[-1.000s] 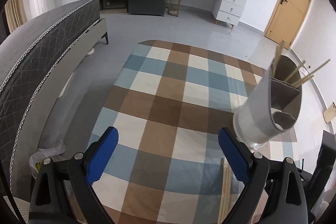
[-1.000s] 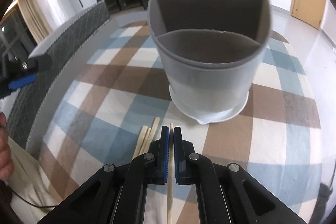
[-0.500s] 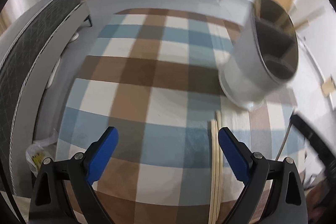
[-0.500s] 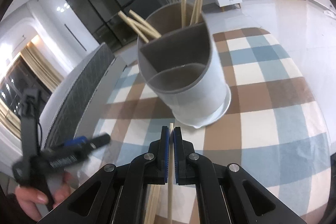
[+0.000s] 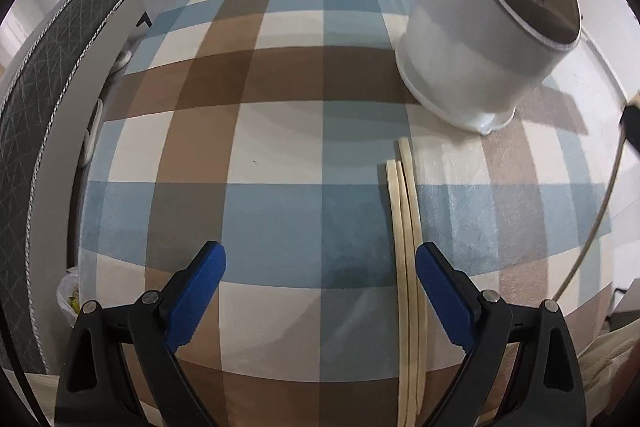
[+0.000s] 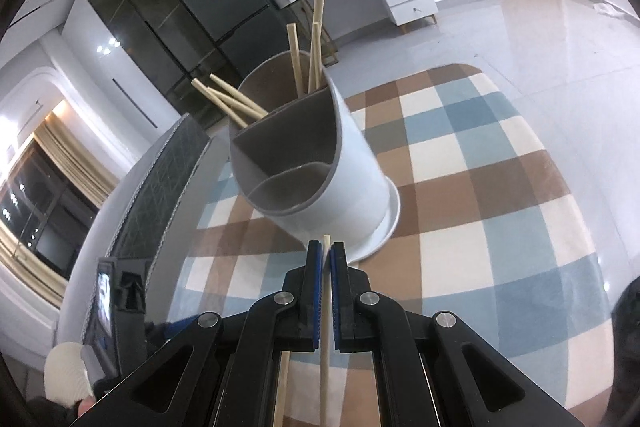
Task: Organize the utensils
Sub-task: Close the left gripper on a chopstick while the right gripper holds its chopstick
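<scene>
Left wrist view looks steeply down on a bench covered by a checked cloth (image 5: 280, 155) of brown, blue and cream squares. The left gripper (image 5: 320, 291) is released, its blue pads standing wide apart with nothing between them. Three loose chopsticks (image 5: 406, 227) lie side by side on the cloth, just inside the right-hand pad and running toward the camera. Beyond their far tips, near but apart from them, stands the grey utensil holder (image 5: 480, 39), a round tub on a white base with dividers inside. A grey quilted mattress (image 5: 36, 107) edges the left of the frame, and a thin pale stick crosses the far right edge, blurred. Right wrist view shows the right gripper (image 6: 326, 259) clenched on a single chopstick (image 6: 325, 327), whose tip pokes out just past the pads and whose shaft runs back under the gripper. The utensil holder (image 6: 352, 179) sits just ahead of that tip, tilted in the frame; its rear compartment holds several chopsticks, some leaning left, some upright, while the two nearer compartments look bare. At lower left a hand (image 6: 66, 375) grips the other tool.
</scene>
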Demonstrator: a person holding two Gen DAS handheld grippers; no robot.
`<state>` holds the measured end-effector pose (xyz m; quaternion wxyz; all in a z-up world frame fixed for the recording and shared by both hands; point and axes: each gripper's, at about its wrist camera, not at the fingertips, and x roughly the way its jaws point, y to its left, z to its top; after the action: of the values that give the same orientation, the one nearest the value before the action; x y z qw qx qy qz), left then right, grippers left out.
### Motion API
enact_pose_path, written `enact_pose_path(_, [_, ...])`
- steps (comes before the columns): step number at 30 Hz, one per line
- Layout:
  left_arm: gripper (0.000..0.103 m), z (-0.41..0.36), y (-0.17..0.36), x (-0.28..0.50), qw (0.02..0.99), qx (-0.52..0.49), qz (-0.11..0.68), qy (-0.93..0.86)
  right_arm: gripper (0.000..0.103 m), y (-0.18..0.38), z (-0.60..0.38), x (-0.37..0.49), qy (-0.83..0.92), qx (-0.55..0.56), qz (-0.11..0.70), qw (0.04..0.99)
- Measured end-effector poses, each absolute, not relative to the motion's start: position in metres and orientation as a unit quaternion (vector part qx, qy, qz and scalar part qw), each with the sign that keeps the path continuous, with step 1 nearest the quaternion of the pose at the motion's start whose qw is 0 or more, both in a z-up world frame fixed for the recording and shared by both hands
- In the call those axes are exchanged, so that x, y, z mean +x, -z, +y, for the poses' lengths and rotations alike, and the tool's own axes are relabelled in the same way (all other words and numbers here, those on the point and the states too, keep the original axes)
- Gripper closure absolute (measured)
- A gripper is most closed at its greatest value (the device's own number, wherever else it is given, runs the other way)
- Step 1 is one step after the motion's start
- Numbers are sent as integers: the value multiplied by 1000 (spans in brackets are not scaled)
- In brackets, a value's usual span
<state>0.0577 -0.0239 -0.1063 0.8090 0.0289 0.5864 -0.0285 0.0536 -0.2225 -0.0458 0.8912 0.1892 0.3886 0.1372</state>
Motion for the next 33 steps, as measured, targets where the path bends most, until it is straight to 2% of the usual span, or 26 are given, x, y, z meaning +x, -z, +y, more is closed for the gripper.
enact_pose_path(10, [10,-28,121,57,796,46,604,22,100,41,-231,55,-130,186,377,898])
enact_pose_path(18, [10,-24,125,58,788,22,615,18,100,36,-235,56,-129,188,371,900])
enact_pose_path(23, [14,-20,122,61,792,17,610,9,100,36,-235,58,-129,192,371,899])
enact_pose_path(26, [21,-24,119,67,797,15,604,17,100,35,-234,59,-131,189,370,900])
enact_pose_path(28, [33,-28,118,69,799,18,601,20,100,35,-233,59,-132,187,370,900])
enact_pose_path(32, [50,-39,115,82,805,13,591,38,100,36,-230,59,-137,183,370,900])
enact_pose_path(33, [60,-42,114,84,807,16,588,43,100,37,-230,60,-137,181,370,901])
